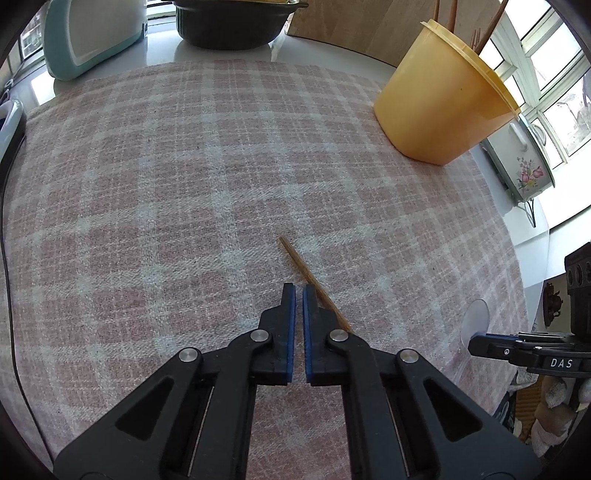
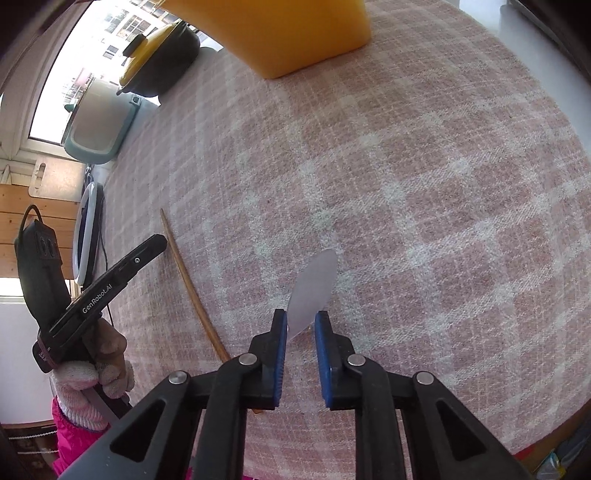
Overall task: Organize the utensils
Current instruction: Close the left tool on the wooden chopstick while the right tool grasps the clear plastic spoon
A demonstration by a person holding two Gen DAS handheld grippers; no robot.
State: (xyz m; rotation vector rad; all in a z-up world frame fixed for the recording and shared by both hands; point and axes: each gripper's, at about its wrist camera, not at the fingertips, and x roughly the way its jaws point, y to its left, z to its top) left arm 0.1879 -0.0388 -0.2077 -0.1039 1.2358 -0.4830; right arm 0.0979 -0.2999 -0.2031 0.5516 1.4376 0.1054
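A wooden chopstick (image 1: 301,265) lies on the pink checked cloth (image 1: 184,184), just right of my left gripper (image 1: 298,293), which is shut and empty above it. The chopstick also shows in the right wrist view (image 2: 184,273). A clear plastic spoon (image 2: 314,284) lies on the cloth with its bowl ahead of my right gripper (image 2: 300,319); the jaws stand open on either side of its neck. The spoon's bowl (image 1: 476,314) shows beside the right gripper (image 1: 472,345) in the left wrist view. A yellow holder cup (image 1: 439,99) with wooden utensils stands at the far right.
A black pot (image 1: 229,26) and a teal appliance (image 1: 92,33) stand behind the cloth. A white floral box (image 1: 517,162) sits beyond the cup. A cable (image 1: 7,258) runs along the left edge. The yellow cup's base (image 2: 280,33) is ahead of the right gripper.
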